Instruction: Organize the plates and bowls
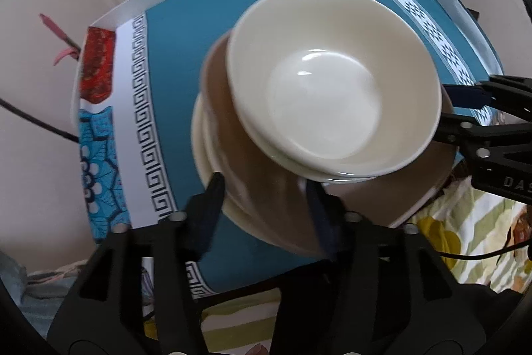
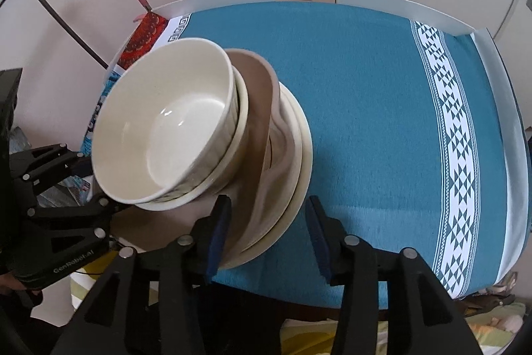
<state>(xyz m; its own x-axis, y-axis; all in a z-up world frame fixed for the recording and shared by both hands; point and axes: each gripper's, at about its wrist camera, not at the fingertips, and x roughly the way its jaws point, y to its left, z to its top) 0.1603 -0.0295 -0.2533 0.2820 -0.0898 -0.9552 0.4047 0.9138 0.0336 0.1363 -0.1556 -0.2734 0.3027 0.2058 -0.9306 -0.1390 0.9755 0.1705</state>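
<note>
A stack of dishes stands tilted above the teal tablecloth (image 1: pixel 186 55): a cream bowl (image 1: pixel 332 79) on top of a second cream bowl, inside a brown dish (image 1: pixel 252 188), over cream plates (image 2: pixel 299 155). My left gripper (image 1: pixel 262 208) has its fingers spread around the stack's near rim. My right gripper (image 2: pixel 266 222) is open, its left finger (image 2: pixel 219 232) against the stack's edge, its right finger off the plates. The right gripper also shows in the left wrist view (image 1: pixel 472 108), beside the bowl. The cream bowl (image 2: pixel 166 128) sits at the left in the right wrist view.
The tablecloth (image 2: pixel 382 108) has a white patterned band (image 2: pixel 455 155) on the right and a key-pattern border (image 1: pixel 143 108) on the left. White chair backs (image 2: pixel 399 5) stand at the far edge. A striped fabric (image 1: pixel 465 228) lies below the table.
</note>
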